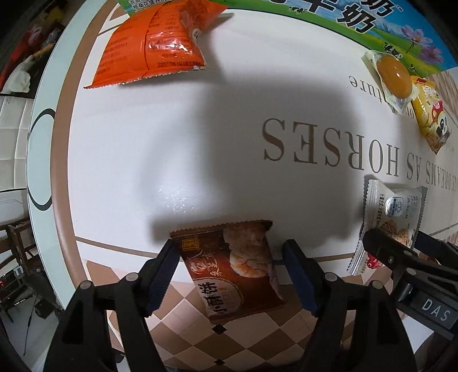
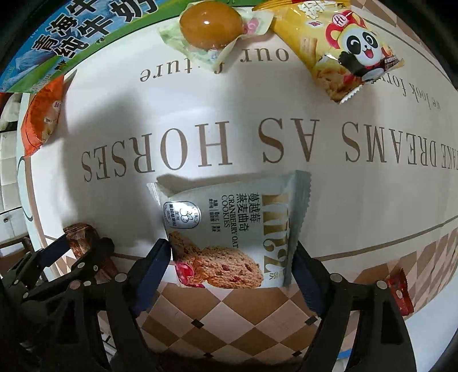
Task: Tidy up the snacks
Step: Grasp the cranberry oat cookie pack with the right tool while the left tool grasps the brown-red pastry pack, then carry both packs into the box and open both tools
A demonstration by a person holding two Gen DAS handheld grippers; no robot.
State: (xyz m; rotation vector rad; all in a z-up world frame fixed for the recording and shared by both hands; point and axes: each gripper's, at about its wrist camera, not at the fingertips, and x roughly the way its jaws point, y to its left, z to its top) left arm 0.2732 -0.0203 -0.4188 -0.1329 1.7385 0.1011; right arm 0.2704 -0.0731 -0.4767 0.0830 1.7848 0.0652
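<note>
Left tongs point(image 1: 232, 274) straddle the brown packet point(image 1: 229, 266), jaws apart. Right tongs point(image 2: 232, 269) grip the cookie packet point(image 2: 229, 229). Other snacks lie scattered on the desk point(image 1: 143, 143); sorting looks barely begun.

My right gripper point(image 2: 232, 263) has its dark blue-padded fingers point(image 2: 154, 271) on either side of a pale grey-green cranberry oat cookie packet point(image 2: 229, 229), both touching its edges, on the white printed tablecloth point(image 2: 357, 200). Beyond lie a clear-wrapped amber jelly cup point(image 2: 211, 25) and a yellow panda snack bag point(image 2: 343, 48). At far left sits an orange crisp bag point(image 2: 43, 114).
</note>
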